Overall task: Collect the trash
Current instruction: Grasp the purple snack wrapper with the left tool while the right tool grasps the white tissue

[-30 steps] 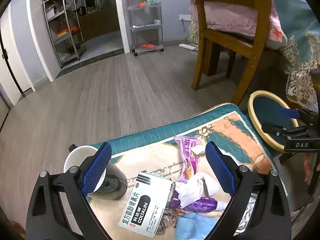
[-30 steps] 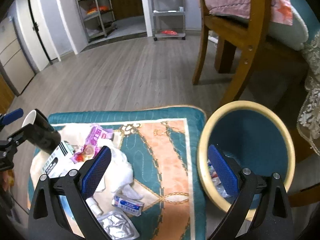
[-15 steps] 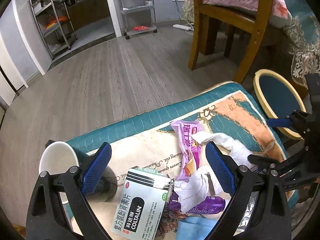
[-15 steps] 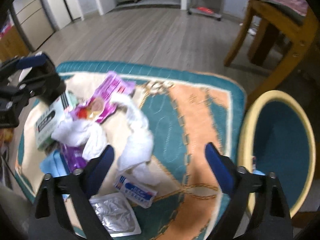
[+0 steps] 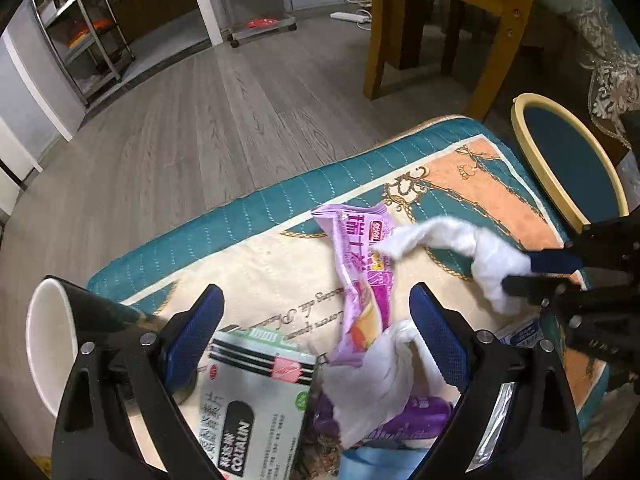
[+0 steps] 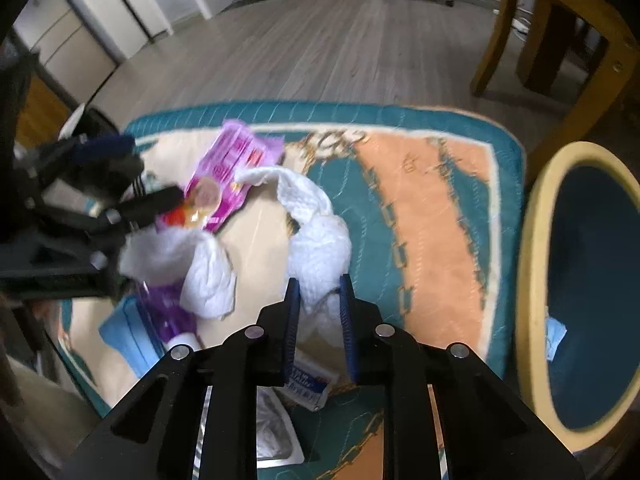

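White tissue now pinched in the right gripper (image 6: 316,312), where half a second ago its jaws were wide apart.

The right gripper has come down from over the bin (image 6: 532,240) and closed on the near end of the long crumpled tissue (image 6: 316,240), whose far end trails ahead of it towards the purple wrapper (image 6: 228,168). The bin stands off to that gripper's right, so the next step is likely a lift and swing across. The left gripper (image 5: 316,340) hangs with jaws apart above the worktop (image 5: 460,184), the medicine box (image 5: 248,408) and a second tissue wad (image 5: 372,384) just below and ahead of it, nothing held.
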Motion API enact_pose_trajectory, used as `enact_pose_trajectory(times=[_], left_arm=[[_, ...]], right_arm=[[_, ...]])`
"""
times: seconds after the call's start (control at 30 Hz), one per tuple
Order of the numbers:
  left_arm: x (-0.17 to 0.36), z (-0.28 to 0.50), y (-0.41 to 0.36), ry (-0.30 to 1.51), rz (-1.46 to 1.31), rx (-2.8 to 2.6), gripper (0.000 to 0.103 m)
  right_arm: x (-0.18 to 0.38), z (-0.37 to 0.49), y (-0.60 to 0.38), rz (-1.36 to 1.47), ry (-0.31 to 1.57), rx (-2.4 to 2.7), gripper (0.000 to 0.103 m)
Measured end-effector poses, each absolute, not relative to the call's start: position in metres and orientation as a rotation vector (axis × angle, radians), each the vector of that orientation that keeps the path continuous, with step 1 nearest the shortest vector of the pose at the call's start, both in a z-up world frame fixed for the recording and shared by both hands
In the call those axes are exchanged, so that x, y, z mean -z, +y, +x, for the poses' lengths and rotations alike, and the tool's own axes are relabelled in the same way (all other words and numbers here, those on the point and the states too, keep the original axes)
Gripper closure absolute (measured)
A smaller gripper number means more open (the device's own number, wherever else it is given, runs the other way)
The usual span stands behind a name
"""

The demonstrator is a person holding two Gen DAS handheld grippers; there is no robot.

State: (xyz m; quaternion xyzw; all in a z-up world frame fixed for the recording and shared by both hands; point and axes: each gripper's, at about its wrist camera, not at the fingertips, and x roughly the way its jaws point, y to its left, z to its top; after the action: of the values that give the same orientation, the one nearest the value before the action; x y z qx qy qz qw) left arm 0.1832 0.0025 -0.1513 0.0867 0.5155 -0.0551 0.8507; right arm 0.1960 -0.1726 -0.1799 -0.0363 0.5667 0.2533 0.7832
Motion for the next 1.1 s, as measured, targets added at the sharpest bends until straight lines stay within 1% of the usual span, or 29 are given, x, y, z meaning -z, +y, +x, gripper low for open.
enact_pose_trajectory(times=[0.17,0.23,0.27,0.3,0.37,0.4,0.43,0.47,0.5,1.1], left_arm=[[0.163,0.190,-0.001,1.137,0.158,0.130,0.022],[0.165,0.191,0.000,1.154,0.154,0.135,0.029],[0.168,0.192,0.000,1.169,0.144,0.138,0.036],[0.169,0.193,0.001,1.182,0.133,0.136,0.038],[0.172,0.194,0.002,1.200,0.108,0.141,0.051],[0.172,0.193,0.002,1.207,0.106,0.145,0.063],[0.173,0.193,0.002,1.212,0.110,0.150,0.073],[0.174,0.192,0.002,1.225,0.106,0.153,0.090],[0.174,0.192,0.002,1.227,0.102,0.158,0.093],[0.120,0.183,-0.008,1.025,0.144,0.149,0.094]], right_arm=[[0.173,0.203,-0.187,-0.028,1.216,-0.513,0.082],[0.171,0.204,-0.191,-0.030,1.210,-0.507,0.082],[0.171,0.204,-0.192,-0.029,1.209,-0.505,0.082],[0.172,0.205,-0.193,-0.027,1.208,-0.503,0.082],[0.171,0.205,-0.194,-0.022,1.207,-0.504,0.082],[0.170,0.206,-0.194,-0.021,1.206,-0.505,0.082],[0.169,0.205,-0.193,-0.023,1.202,-0.508,0.082],[0.168,0.204,-0.194,-0.025,1.199,-0.509,0.082],[0.167,0.204,-0.194,-0.027,1.193,-0.510,0.082],[0.138,0.205,-0.214,0.029,1.109,-0.475,0.082]])
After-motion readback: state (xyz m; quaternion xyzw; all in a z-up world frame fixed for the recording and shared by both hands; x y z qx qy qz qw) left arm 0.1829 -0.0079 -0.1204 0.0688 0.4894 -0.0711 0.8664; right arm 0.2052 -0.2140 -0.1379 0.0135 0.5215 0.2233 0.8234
